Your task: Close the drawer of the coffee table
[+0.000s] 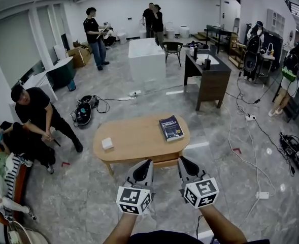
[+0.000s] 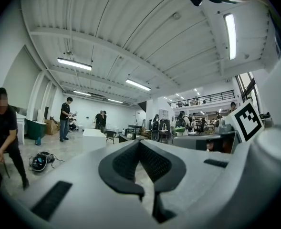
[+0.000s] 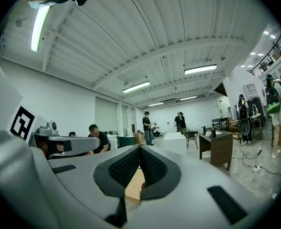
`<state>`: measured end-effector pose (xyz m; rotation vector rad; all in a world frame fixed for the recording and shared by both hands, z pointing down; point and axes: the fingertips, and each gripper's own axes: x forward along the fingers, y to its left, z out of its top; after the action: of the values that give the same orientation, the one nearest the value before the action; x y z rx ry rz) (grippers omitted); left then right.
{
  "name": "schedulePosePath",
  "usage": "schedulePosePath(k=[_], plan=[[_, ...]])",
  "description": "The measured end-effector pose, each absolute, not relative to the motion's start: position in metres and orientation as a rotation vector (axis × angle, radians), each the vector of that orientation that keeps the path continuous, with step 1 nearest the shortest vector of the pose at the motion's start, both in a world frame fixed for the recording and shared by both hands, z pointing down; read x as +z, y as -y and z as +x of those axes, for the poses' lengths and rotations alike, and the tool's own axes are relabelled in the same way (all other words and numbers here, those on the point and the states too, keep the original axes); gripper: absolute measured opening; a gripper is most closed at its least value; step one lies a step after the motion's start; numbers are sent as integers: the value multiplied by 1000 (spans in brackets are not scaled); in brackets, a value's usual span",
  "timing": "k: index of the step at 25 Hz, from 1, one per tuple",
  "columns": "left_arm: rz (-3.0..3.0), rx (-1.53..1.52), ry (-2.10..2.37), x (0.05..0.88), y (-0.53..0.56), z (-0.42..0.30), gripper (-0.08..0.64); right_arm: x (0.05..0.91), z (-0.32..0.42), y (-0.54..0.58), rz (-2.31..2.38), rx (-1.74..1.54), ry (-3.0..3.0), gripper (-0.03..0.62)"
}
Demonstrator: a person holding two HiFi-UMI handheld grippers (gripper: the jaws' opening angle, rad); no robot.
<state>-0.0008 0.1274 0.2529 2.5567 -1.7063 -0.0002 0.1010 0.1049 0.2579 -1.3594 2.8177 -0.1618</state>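
Left tongs (image 1: 146, 162) are held pressed together, nothing pinched, tips pointed at the near edge of the bench (image 1: 139, 136), forearm stretched forward. The drawer (image 1: 165, 161) is judged to be the wooden front just under that edge, between both tongs; how far out it stands cannot be told. A flat, square push is called for, not a grip. Right tongs (image 1: 183, 159) are likewise pressed together, nothing between them, held beside the left.

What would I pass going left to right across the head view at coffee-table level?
A person in black → white box → book → black gear on the floor.
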Motion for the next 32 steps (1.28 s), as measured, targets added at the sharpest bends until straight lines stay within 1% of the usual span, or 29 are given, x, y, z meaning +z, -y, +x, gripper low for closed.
schedulePosePath(k=[17,32], plan=[[2597,17,1614,248,-25,-50,-2,254,54,-9,-1471,-194,-2783,12],[2618,7,1512,266,30,-102,-2,266,-1,45,-1562,-193,-2759,12]])
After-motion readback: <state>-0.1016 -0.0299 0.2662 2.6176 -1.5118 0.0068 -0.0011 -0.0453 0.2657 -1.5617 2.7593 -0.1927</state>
